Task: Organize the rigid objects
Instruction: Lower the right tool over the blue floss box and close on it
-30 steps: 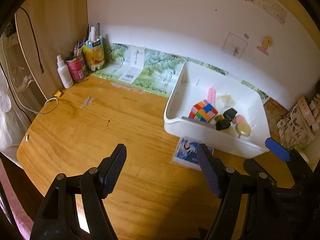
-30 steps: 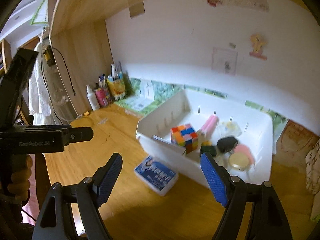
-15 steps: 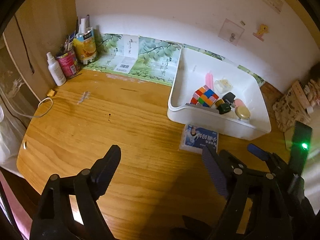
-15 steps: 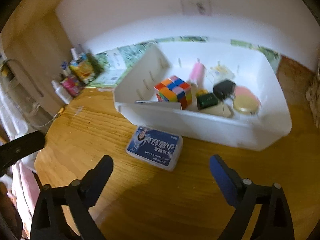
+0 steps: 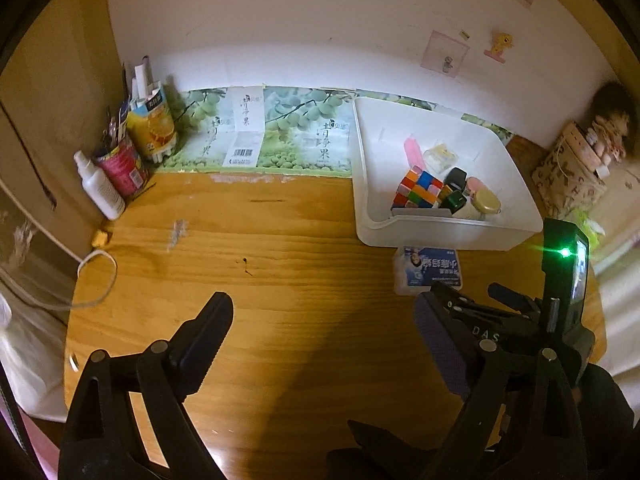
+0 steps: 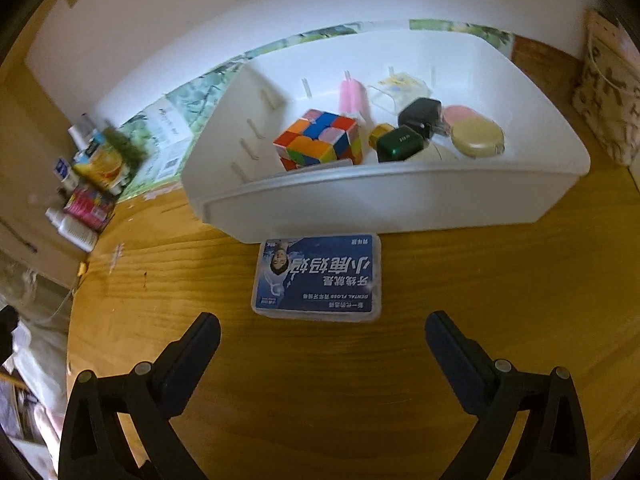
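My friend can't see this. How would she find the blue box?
Find the big white bin on the wooden table. The blue box lies flat on the table against the bin's near wall, outside it. It alone is blue, with white writing and a child's face.

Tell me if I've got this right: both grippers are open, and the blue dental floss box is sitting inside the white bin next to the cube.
Not quite. The blue dental floss box lies on the wooden table just in front of the white bin, not inside it, as the right wrist view shows. The cube is in the bin, and both grippers are open.
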Demonstrator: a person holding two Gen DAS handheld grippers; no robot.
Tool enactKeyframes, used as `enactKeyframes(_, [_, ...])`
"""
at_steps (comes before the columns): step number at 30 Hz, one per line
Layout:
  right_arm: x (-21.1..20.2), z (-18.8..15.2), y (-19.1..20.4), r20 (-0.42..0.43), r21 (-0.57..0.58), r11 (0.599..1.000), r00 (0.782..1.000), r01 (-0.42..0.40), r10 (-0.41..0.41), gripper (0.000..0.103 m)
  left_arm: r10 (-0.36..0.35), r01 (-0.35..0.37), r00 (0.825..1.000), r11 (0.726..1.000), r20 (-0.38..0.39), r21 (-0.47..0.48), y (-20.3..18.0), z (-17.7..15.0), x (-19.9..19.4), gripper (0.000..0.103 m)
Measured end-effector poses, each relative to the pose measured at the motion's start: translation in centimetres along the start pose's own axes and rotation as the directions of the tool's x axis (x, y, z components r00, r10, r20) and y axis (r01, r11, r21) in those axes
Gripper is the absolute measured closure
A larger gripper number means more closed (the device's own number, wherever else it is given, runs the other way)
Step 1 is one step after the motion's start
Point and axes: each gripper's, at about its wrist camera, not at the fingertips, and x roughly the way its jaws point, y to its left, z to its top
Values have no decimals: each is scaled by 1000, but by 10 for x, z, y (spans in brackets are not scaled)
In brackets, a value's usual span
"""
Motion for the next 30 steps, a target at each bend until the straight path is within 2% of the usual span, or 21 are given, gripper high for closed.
enactKeyframes(14, [30,-4,16,-5,68,992,994,105,-105,0,-36,38,999,991,-14,127,23,9,13,10])
enactKeyframes(21, [48,-1,20,-36,90,988,991,129,-126,0,-44,49,998,988,-34,145,32,14,23,10])
enactKeyframes(30, [65,4,26,-48,60,980,981,189,-186,0,-61,70,996,986,-65,148,36,17,36,10])
